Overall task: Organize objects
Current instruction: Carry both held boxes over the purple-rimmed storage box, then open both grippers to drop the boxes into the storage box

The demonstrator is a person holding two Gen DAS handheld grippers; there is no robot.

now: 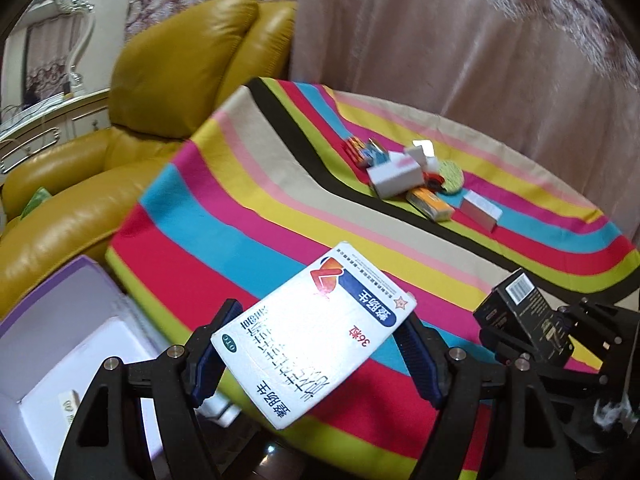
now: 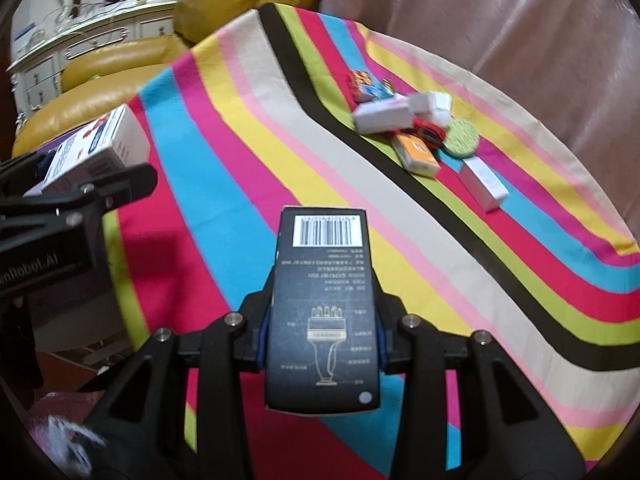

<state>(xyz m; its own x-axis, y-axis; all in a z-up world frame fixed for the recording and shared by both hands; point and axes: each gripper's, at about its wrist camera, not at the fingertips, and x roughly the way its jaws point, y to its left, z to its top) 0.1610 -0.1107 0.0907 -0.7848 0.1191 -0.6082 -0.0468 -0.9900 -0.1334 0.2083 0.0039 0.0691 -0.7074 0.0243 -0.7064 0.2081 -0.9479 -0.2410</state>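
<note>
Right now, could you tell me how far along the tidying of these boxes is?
Early to midway. One small item already lies in the purple-rimmed box. In hand: the left gripper clamps the white medicine box, and the right gripper clamps the black box. Left: the pile of small boxes on the striped cloth.
</note>
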